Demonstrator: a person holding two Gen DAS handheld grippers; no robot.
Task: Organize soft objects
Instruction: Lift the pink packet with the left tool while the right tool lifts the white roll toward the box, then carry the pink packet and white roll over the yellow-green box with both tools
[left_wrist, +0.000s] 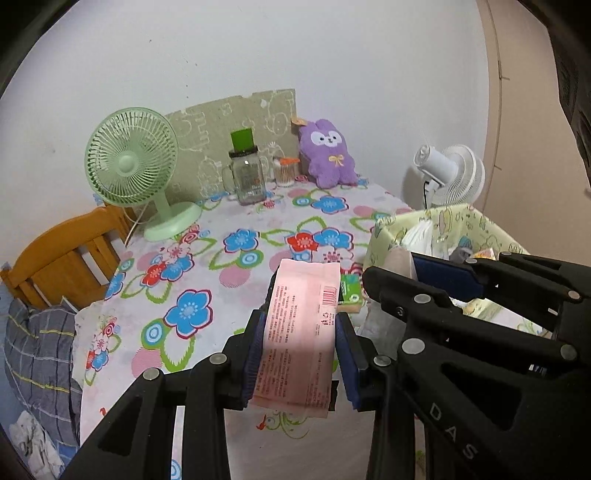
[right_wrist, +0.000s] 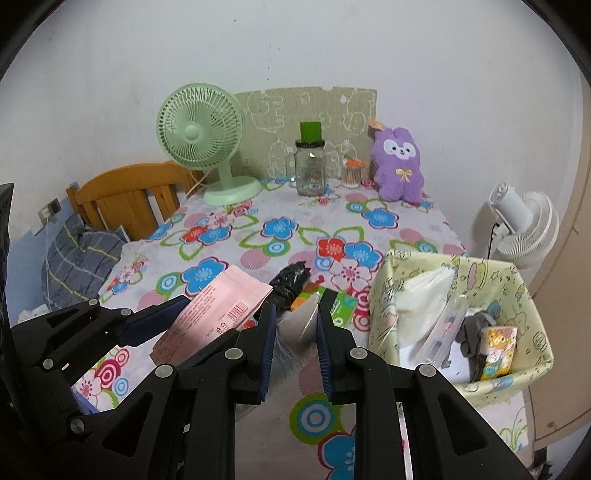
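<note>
My left gripper (left_wrist: 299, 339) is shut on a pink soft packet (left_wrist: 299, 332) and holds it above the floral table; the packet also shows in the right wrist view (right_wrist: 214, 314). My right gripper (right_wrist: 295, 325) is shut on a pale grey folded soft item (right_wrist: 301, 321), held just left of the yellow fabric basket (right_wrist: 524, 302). The basket also shows in the left wrist view (left_wrist: 476, 221). It holds a white tissue pack (right_wrist: 424, 295) and a small yellow pack (right_wrist: 498, 350). A black crumpled bag (right_wrist: 290, 284) and a green tissue pack (right_wrist: 341, 302) lie on the table.
A purple plush rabbit (right_wrist: 397, 162), a glass jar with green lid (right_wrist: 310, 166), a cotton swab holder (right_wrist: 351, 175) and a green desk fan (right_wrist: 207, 144) stand at the back. A white fan (right_wrist: 524, 225) is beyond the basket. A wooden chair (right_wrist: 129, 199) stands left.
</note>
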